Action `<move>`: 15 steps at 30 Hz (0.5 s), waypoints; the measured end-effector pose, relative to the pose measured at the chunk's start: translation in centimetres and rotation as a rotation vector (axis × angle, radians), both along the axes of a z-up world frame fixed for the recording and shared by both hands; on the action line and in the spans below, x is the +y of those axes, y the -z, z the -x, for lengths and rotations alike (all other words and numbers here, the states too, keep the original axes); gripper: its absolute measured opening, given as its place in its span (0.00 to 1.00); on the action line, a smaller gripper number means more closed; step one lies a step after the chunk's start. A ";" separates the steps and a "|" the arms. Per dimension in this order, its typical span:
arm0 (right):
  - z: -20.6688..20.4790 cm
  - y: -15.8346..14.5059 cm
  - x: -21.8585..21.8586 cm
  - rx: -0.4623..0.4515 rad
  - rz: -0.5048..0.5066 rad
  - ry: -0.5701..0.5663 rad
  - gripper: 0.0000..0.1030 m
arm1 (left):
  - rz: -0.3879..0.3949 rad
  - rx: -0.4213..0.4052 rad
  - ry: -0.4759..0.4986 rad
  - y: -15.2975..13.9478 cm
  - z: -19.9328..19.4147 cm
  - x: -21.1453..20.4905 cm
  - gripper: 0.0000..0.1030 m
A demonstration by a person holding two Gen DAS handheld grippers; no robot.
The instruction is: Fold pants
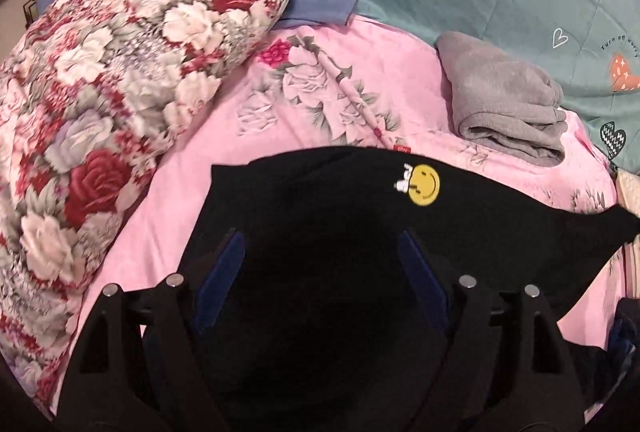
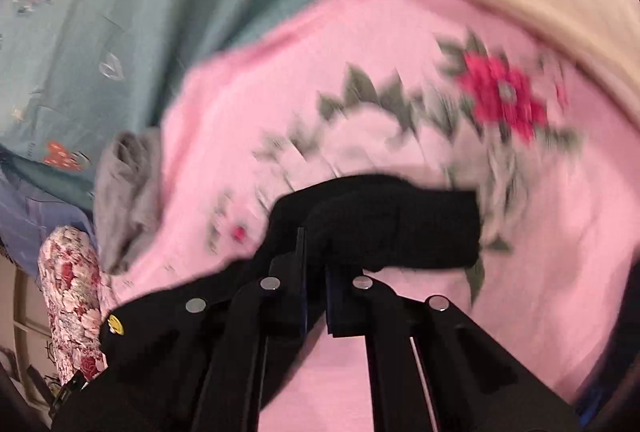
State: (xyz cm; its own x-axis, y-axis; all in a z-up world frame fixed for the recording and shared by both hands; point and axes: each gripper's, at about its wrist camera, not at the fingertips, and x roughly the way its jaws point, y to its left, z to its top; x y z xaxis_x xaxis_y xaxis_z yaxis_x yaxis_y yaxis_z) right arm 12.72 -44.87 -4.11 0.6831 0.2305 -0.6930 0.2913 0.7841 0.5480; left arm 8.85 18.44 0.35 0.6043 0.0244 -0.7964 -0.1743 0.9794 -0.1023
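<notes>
Folded grey towel [image 1: 506, 100], seemingly fleece, beside floral pillow [image 1: 120, 80] on pink sheet [image 1: 340, 80].

One black pants [image 1: 320, 200] — one grey folded garment [image 1: 504, 100] — one floral pillow [image 1: 120, 72].

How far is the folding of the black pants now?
Done: grey pants lie folded on the pink sheet. In hand: right gripper is shut on the black pants, carrying one end; left gripper is open over them. Left: finishing the folds.

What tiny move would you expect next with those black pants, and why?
Probably the right hand-held gripper, shut on the black pants, carries its bunched end across toward the smiley patch. The left hand-held gripper is open over the flat part.
</notes>
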 end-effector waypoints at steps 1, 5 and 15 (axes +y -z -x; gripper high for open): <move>0.1 -1.8 -0.7 -0.056 -0.021 0.021 0.06 | -0.005 -0.003 0.006 0.0 -0.4 -0.2 0.79; 0.3 -4.6 -2.4 -0.057 0.048 0.079 0.13 | -0.019 0.009 0.013 0.5 -1.2 -0.1 0.79; 3.4 -3.0 -1.0 0.109 0.201 0.083 0.64 | 0.254 0.116 -0.100 1.9 -2.9 10.7 0.87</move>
